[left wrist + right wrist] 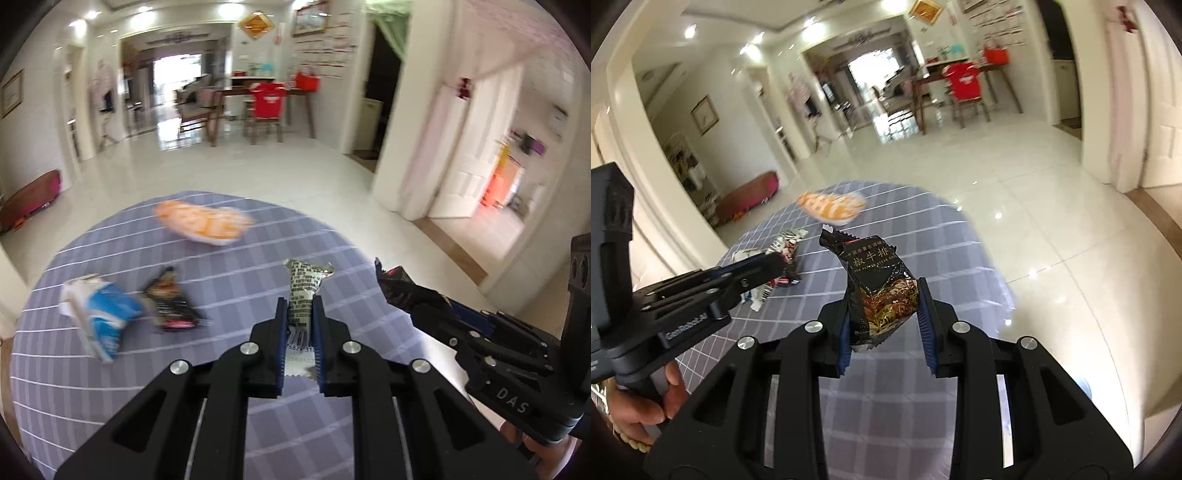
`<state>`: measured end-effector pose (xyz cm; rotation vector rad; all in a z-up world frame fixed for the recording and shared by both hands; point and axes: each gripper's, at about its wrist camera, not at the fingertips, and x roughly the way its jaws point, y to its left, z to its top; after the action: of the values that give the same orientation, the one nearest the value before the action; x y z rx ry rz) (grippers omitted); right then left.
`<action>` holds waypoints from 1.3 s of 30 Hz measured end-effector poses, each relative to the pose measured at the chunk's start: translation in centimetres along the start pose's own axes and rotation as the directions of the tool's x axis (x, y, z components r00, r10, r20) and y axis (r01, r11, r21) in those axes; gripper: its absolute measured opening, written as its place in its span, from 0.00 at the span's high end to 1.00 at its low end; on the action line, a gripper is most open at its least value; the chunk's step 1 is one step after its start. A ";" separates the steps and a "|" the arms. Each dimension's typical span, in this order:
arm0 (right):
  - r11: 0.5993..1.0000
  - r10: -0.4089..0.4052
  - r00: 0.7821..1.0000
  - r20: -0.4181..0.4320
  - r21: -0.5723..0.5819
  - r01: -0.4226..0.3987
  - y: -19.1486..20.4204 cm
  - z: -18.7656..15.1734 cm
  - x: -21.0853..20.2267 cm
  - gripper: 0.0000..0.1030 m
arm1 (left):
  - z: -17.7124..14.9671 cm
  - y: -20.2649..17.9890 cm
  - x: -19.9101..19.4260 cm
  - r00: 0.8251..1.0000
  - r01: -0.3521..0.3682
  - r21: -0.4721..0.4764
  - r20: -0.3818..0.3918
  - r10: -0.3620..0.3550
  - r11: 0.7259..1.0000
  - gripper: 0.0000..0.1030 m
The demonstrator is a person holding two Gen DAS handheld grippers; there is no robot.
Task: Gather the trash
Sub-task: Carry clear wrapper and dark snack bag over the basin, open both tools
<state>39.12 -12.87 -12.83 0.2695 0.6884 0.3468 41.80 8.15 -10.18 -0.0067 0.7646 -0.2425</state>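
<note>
over the checked table (110, 387), left wrist view: left gripper (300, 306) clamped on a thin, crinkly silver wrapper (304, 284). right wrist view: right gripper (884, 291) pinches a light, slippery black sachet (879, 291) low down; best held mid-body.

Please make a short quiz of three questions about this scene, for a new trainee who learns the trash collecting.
1. True or false: the left gripper is shut on the silver wrapper.
2. What does the right gripper hold? A. an orange bag; B. the black sauce packet; C. a blue carton.
3. Fill in: besides the blue and white packet and the small black packet, the ______ snack bag lies on the checked tablecloth.

Key
1. True: the wrapper stands up between its closed pads.
2. B.
3. orange.
</note>
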 end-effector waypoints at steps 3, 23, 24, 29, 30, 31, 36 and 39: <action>0.998 -0.035 0.999 0.039 0.054 0.033 -3.3 -1.2 -3.5 0.71 | -0.4 -4.2 0.5 0.998 0.062 0.044 -0.020 -0.061 0.997 0.88; 0.875 -0.329 0.941 0.081 0.400 0.272 -19.2 -9.9 -14.4 0.71 | -5.2 -24.6 8.1 0.950 0.260 0.257 -0.239 -0.200 0.931 0.32; 0.874 -0.327 0.942 0.075 0.403 0.271 -19.5 -10.1 -14.3 0.71 | -5.4 -24.8 8.2 0.949 0.261 0.257 -0.247 -0.198 0.931 0.32; 0.879 -0.304 0.951 0.062 0.403 0.255 -20.2 -10.5 -13.9 0.71 | -5.8 -25.2 8.6 0.953 0.233 0.270 -0.253 -0.165 0.934 0.32; 0.881 -0.299 0.952 0.061 0.401 0.251 -19.8 -10.7 -13.7 0.71 | -5.8 -25.2 8.6 0.953 0.233 0.268 -0.254 -0.164 0.935 0.32; 0.883 -0.294 0.954 0.061 0.399 0.247 -19.8 -10.7 -13.6 0.71 | -5.9 -25.1 8.7 0.953 0.231 0.265 -0.257 -0.163 0.936 0.32; 0.890 -0.278 0.959 0.059 0.392 0.234 -20.3 -10.3 -13.2 0.71 | -5.6 -24.1 8.7 0.953 0.220 0.248 -0.262 -0.153 0.943 0.32; 0.891 -0.276 0.959 0.063 0.391 0.231 -20.2 -10.2 -12.8 0.71 | -5.3 -23.7 8.6 0.956 0.210 0.239 -0.252 -0.149 0.948 0.32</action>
<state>27.66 -35.01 -20.26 0.5592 0.6622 -0.0589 39.08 -16.32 -17.69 0.2078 0.9607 -0.5262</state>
